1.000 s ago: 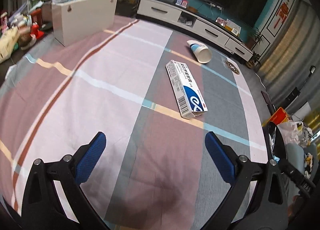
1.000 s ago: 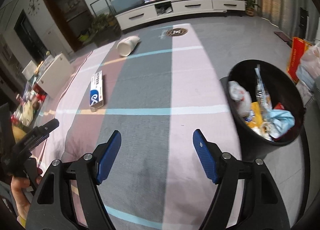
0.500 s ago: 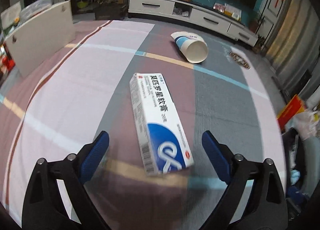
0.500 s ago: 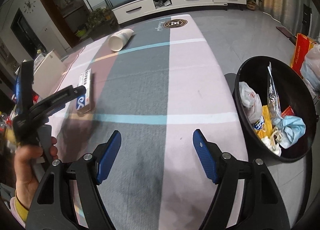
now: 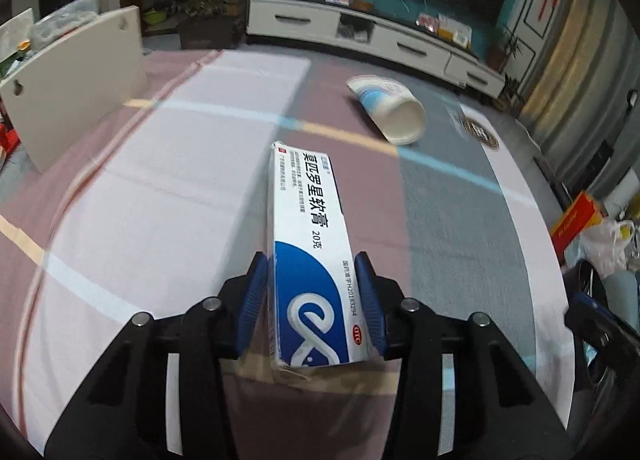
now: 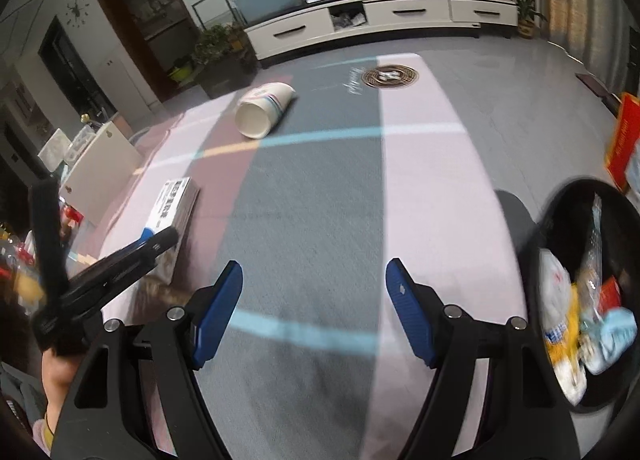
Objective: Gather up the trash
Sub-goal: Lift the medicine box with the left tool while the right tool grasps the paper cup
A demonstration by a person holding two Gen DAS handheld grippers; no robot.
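A long white and blue ointment box (image 5: 310,244) lies on the striped tablecloth (image 5: 160,188). My left gripper (image 5: 312,300) has closed on its near end, one blue pad against each side. The box also shows in the right wrist view (image 6: 172,204), with the left gripper on it. A paper cup (image 5: 386,108) lies on its side farther back; it also shows in the right wrist view (image 6: 264,110). My right gripper (image 6: 314,312) is open and empty over the cloth. A black trash bin (image 6: 592,300) with trash in it stands at the right, off the table edge.
A white box (image 5: 72,100) stands at the table's left rear. A round dark emblem (image 6: 390,76) marks the cloth's far end. A TV cabinet (image 6: 380,20) runs along the back wall. Bags and a red box (image 5: 580,220) lie on the floor at right.
My left gripper moved forward to the ointment box and closed its pads on the near end. My right gripper stayed open and shifted a little.
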